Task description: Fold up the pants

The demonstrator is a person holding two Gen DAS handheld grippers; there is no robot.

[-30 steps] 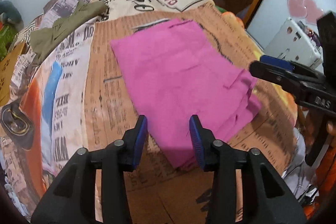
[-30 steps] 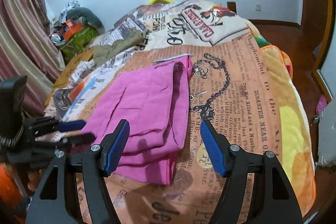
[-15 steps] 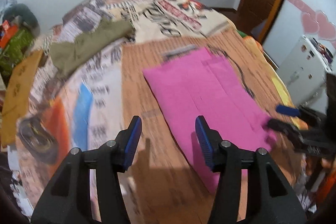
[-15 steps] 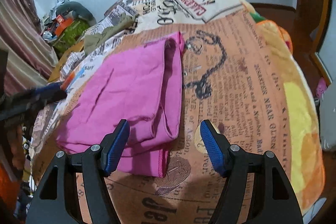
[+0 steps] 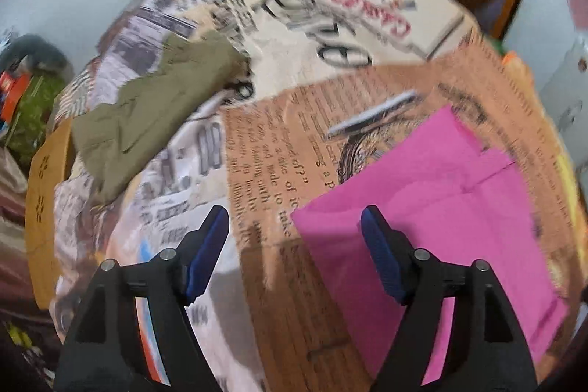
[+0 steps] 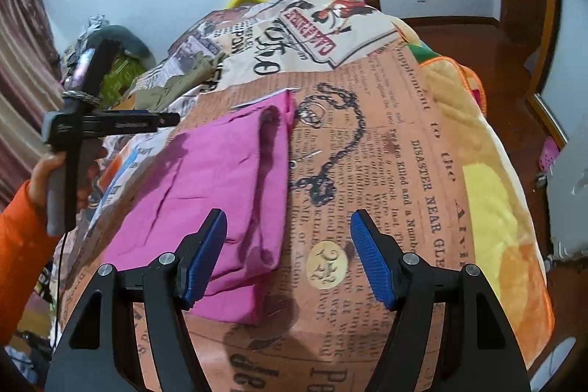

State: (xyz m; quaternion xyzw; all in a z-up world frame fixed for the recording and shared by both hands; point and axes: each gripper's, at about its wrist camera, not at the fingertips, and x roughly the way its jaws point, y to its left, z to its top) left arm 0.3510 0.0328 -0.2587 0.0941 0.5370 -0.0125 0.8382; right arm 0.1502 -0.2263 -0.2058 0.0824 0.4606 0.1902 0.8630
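On the bed (image 6: 422, 142), the pink pants (image 6: 205, 186) are seen lying flat in a folded stack on the newspaper-print blanket, left of centre in the right wrist view; nothing is held. The left gripper (image 5: 294, 237) has been swung away to the left since a second ago; its fingers, then over the near edge of the pants, are now spread wide over bare blanket, with only the right finger over the pink corner; the fold is judged finished or nearly so, and a release is implied. The right gripper (image 6: 288, 245) is kept low at the near right corner, fingers spread, empty. An olive garment (image 5: 147, 112) is left far off to the left. Much of the left view is blurred by motion; the pants' right edge is cut off there; layer count cannot be made out.
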